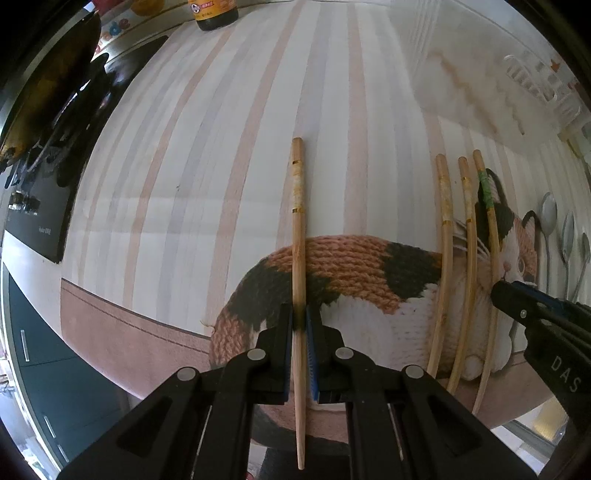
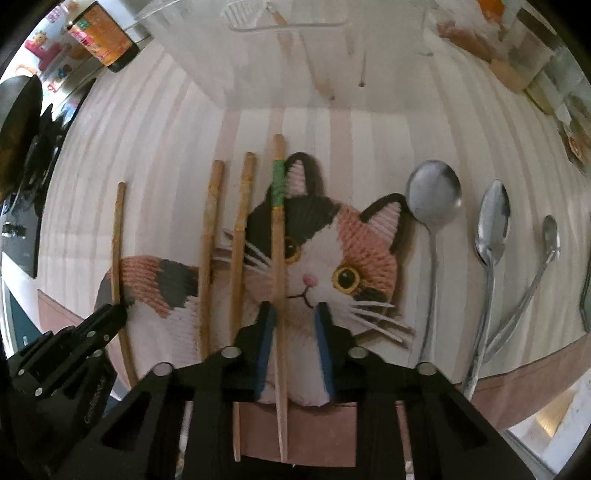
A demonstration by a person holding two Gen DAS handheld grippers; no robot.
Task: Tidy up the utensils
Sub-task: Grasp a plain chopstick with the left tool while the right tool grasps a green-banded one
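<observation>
My left gripper (image 1: 299,321) points down at the cat-print mat (image 1: 207,155) and is shut on a plain wooden chopstick (image 1: 298,221) that lies lengthwise between its pads. To its right lie three more chopsticks, one of them green-banded (image 1: 488,199). My right gripper (image 2: 293,314) straddles the green-banded chopstick (image 2: 277,221). The stick sits against the left pad, with a clear gap to the right pad. Two plain chopsticks (image 2: 210,229) (image 2: 240,236) lie just left of it. Three metal spoons (image 2: 434,199) (image 2: 493,221) (image 2: 548,236) lie on the right. The left gripper (image 2: 107,317) shows at lower left.
A dark sauce bottle (image 2: 103,40) stands at the far left edge of the mat. A clear plastic container (image 2: 295,22) sits at the back. A black stove top (image 1: 33,221) borders the mat on the left. The mat's near edge (image 2: 517,373) runs close below the spoons.
</observation>
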